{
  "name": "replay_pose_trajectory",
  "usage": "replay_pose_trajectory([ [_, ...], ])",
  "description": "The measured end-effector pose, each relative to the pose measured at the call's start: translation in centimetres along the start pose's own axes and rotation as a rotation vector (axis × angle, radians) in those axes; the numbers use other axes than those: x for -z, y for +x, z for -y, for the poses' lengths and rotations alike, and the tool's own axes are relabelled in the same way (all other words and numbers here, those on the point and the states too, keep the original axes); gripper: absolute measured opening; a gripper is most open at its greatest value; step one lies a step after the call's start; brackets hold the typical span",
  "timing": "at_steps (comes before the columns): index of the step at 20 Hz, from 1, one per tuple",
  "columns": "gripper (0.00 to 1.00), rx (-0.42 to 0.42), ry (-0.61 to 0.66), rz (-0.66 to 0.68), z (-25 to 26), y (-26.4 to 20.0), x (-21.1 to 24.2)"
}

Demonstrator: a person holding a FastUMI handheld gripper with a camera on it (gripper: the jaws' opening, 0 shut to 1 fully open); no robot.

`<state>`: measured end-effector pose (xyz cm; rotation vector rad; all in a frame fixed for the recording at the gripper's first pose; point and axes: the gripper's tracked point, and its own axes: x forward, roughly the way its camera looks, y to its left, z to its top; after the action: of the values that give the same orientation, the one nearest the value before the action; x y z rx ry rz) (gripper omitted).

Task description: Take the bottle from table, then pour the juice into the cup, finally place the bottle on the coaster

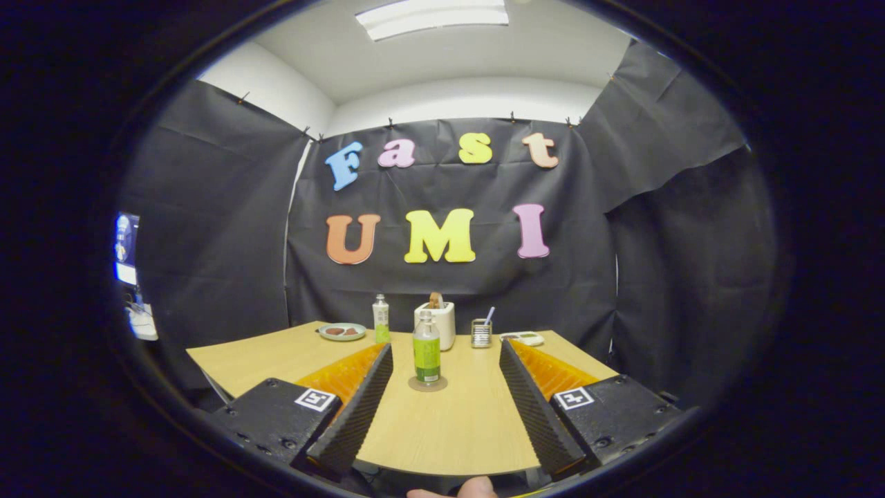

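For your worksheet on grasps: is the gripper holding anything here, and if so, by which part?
Nothing is held. The gripper has its jaws open, and the bottle stands on the coaster ahead of them, untouched.

We note a bright ceiling panel (pixel 434 16) overhead, lighting the booth evenly. The surface (pixel 442 422) is well lit, with soft glare along its near edge. Fisheye distortion bends walls and surface edges. Far-edge objects look small and slightly soft.

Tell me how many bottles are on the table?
2. The green bottle stands on the coaster just ahead of the open gripper. A smaller bottle stands farther back, beside the plate. None seem hidden.
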<state>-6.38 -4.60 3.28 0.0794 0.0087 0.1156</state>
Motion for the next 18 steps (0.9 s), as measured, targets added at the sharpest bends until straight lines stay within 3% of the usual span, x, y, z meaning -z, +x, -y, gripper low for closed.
replay_pose_trajectory([
  [18,0.99,-0.028,0.017,0.008,-2.0,0.2,1.1],
])
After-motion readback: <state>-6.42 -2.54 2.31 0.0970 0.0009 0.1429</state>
